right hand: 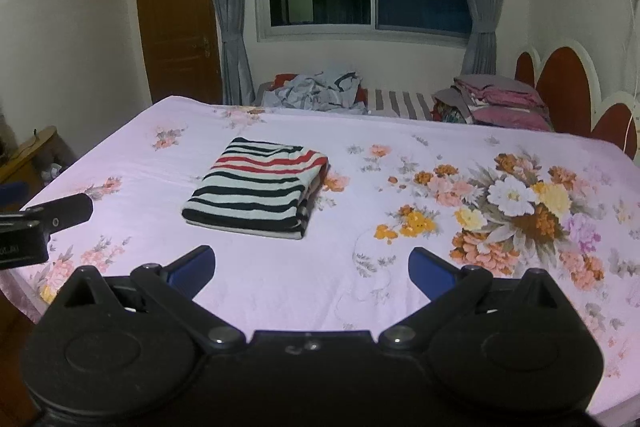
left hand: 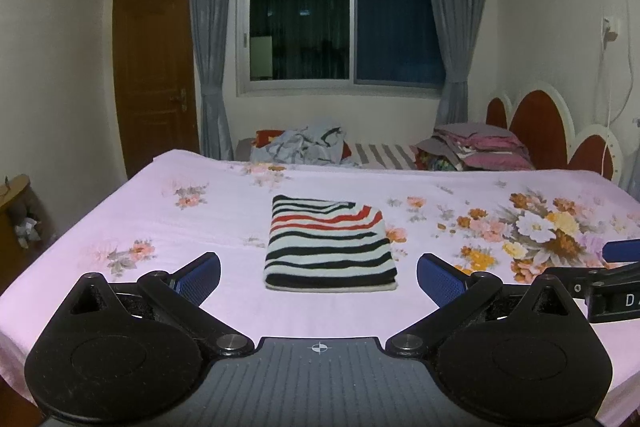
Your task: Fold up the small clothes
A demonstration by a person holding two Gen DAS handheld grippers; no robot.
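A striped garment [left hand: 330, 245] in black, white and red lies folded into a neat rectangle on the pink floral bedsheet [left hand: 200, 219]. In the left wrist view it sits just beyond my left gripper [left hand: 319, 275], which is open with nothing between its blue pads. The right wrist view shows the same folded garment [right hand: 258, 189] ahead and to the left of my right gripper [right hand: 312, 269], also open and empty. Each gripper shows at the edge of the other's view: the right gripper [left hand: 612, 275] at the right edge, the left gripper [right hand: 40, 223] at the left edge.
A heap of crumpled light-blue clothes [left hand: 308, 145] lies at the far side of the bed. Stacked pink and grey pillows [left hand: 480, 147] rest by the red headboard [left hand: 540, 123]. A wooden door [left hand: 154, 67] and a low wooden stand [left hand: 18, 211] are on the left.
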